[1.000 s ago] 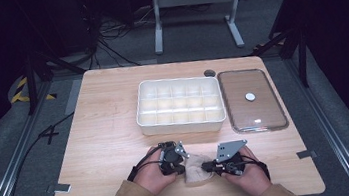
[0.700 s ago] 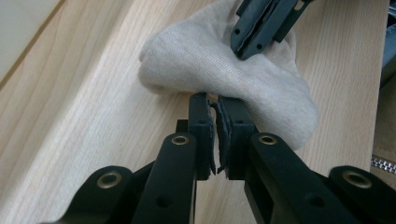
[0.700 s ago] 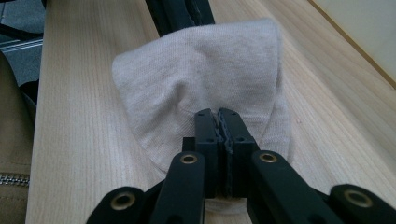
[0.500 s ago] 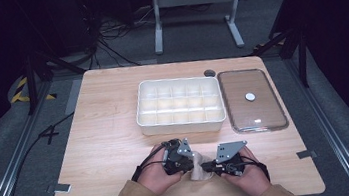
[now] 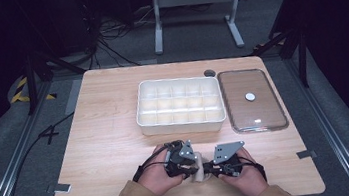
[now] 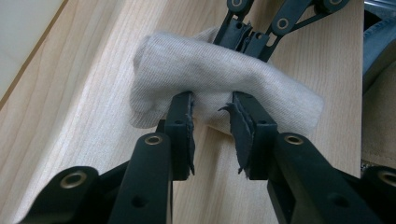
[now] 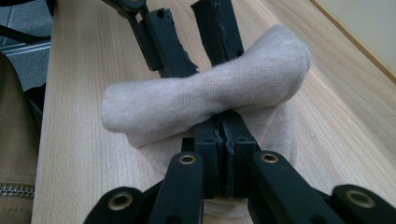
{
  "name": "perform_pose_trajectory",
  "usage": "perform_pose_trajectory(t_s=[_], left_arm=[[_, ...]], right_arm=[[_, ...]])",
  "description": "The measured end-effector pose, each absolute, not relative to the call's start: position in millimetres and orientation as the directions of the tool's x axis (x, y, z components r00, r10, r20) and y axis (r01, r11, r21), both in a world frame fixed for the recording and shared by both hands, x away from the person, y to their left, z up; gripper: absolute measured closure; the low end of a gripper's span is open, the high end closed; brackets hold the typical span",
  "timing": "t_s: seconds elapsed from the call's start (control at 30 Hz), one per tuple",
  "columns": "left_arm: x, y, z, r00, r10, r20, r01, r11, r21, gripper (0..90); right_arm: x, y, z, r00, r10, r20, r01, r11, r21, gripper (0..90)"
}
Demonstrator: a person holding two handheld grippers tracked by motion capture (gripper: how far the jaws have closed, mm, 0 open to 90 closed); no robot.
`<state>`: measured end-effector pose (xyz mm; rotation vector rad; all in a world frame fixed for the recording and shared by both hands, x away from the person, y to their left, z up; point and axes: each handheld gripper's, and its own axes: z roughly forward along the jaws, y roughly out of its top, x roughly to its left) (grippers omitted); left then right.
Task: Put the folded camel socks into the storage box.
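Small cream knitted sock (image 7: 205, 100), rolled, lies near the front edge of my pale wooden worktop (image 5: 113, 151): light, soft, squashy, best pinched mid-roll; my right gripper (image 7: 224, 122) clamps its fabric tight, my left gripper (image 6: 212, 109), jaws just opening, straddles it loosely.

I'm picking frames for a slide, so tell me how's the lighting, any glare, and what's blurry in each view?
High view: table evenly lit, room behind dark, soft glare on the clear lid. Left gripper view: rolled sock sharp, near jaw arms soft, left gripper jaws have just been opening beside the sock. Right gripper view: right gripper pinching the sock, weave crisp, bright corner washed out.
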<state>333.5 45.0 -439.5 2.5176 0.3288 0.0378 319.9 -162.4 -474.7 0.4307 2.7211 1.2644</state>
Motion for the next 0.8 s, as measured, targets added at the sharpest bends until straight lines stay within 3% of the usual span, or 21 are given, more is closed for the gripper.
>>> perform_pose_trajectory(t_s=[0.63, 0.8], left_arm=[[337, 49, -440, 0.957, 0.280, -0.074, 0.273, -0.789, 0.551, 66.2], [337, 49, -439, 0.958, 0.276, -0.071, 0.269, -0.792, 0.548, 66.4]], right_arm=[[319, -187, -450, -0.938, 0.347, 0.004, 0.222, 0.591, 0.775, 81.8], [320, -199, -449, -0.928, 0.373, 0.018, 0.258, 0.605, 0.753, 86.4]])
